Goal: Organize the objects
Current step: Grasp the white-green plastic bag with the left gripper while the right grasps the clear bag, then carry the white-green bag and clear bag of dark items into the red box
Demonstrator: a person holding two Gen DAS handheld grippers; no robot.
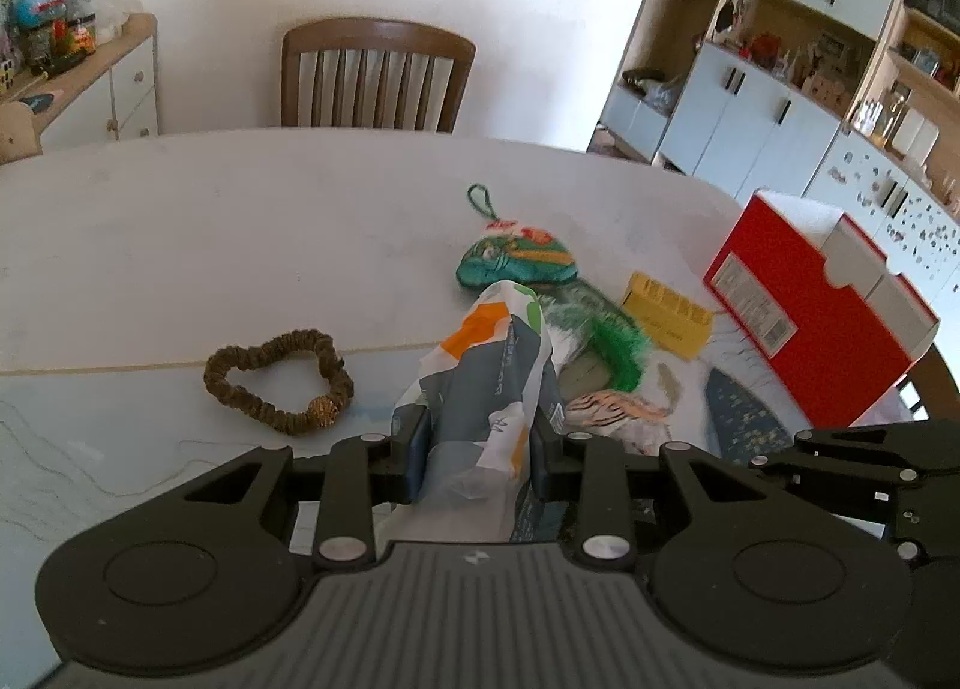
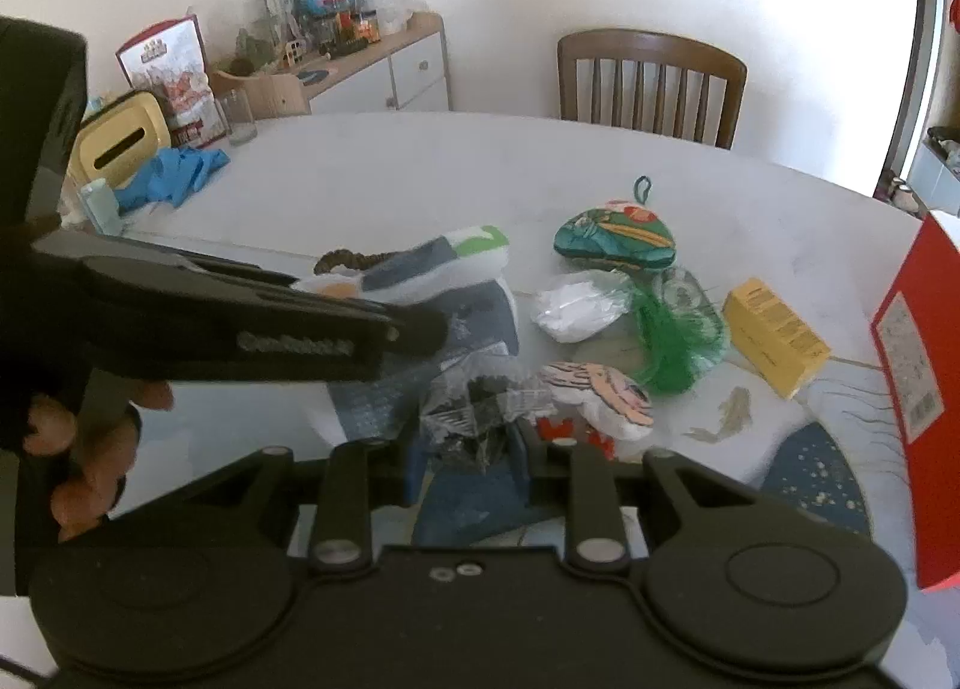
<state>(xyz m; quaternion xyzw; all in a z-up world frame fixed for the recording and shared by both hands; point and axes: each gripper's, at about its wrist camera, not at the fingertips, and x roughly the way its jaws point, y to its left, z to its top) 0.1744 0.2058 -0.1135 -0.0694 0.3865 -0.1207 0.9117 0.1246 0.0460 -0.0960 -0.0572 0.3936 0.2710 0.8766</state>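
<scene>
A plastic bag point(image 1: 492, 365) printed in orange, grey and green rises between my left gripper's point(image 1: 480, 449) fingers, which are shut on it. In the right wrist view the same bag point(image 2: 456, 263) stretches from the left gripper point(image 2: 420, 329), held by a hand point(image 2: 90, 437), towards me. My right gripper point(image 2: 471, 458) is shut on a bunch of crumpled clear plastic point(image 2: 480, 407) with dark patches. Whether that plastic belongs to the printed bag I cannot tell. On the white table point(image 1: 240, 245) lie a brown scrunchie point(image 1: 279, 383), a green embroidered pouch point(image 1: 516, 260), a yellow box point(image 1: 666, 323) and a green feathery thing point(image 1: 618, 347).
A red box point(image 1: 822, 317) stands at the table's right edge. A white wad point(image 2: 570, 311) and a cartoon-printed piece point(image 2: 606, 389) lie by the pile. Far left are a blue cloth point(image 2: 174, 173), a glass point(image 2: 240, 116) and a yellow tissue box point(image 2: 120, 143). A wooden chair point(image 1: 378, 77) stands behind.
</scene>
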